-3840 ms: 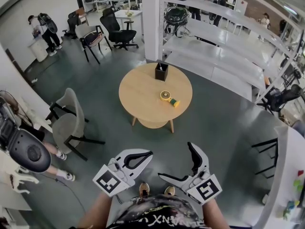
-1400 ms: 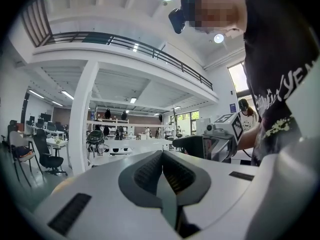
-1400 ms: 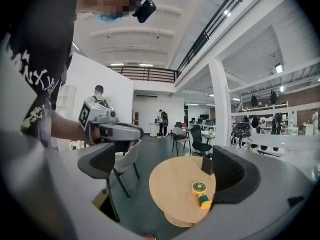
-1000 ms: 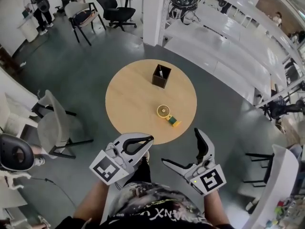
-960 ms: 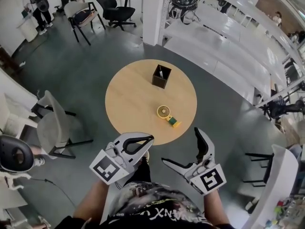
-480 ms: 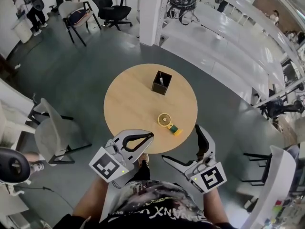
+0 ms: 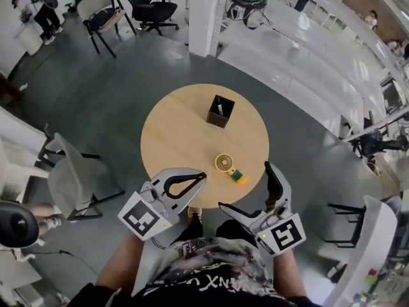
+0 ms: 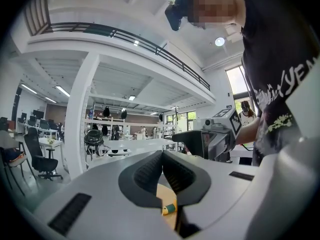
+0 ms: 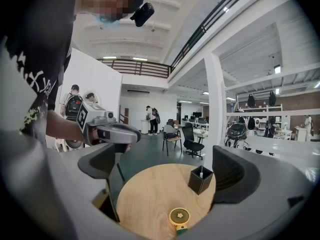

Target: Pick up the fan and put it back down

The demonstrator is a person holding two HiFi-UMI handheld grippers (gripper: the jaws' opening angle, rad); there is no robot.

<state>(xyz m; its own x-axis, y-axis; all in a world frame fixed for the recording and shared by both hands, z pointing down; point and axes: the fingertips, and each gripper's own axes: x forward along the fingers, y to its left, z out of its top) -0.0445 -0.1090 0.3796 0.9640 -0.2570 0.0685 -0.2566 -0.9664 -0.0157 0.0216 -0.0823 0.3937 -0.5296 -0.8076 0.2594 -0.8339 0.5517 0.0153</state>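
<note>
The small yellow fan [image 7: 225, 162] lies flat on the round wooden table [image 7: 176, 139], its green and yellow handle [image 7: 238, 176] pointing to the near right edge. In the right gripper view the fan [image 9: 179, 217] lies low between the jaws, well ahead of them. My left gripper [image 7: 202, 176] hovers over the table's near edge, shut with nothing in it. My right gripper [image 7: 246, 187] is open and empty, just off the near right edge. Between the shut fingers [image 8: 150, 171] of the left gripper [image 8: 162, 156] only the handle [image 8: 169, 209] shows.
A black square holder [image 7: 220, 112] stands at the table's far side, seen also as the holder [image 9: 200, 180] behind the fan. A grey chair [image 7: 69, 178] is at the left. A white pillar [image 7: 204, 11] and long white benches [image 7: 307, 50] stand beyond.
The table and fan have drawn closer to me and the grippers now reach its near edge. Both grippers keep their states: left shut, right open.
</note>
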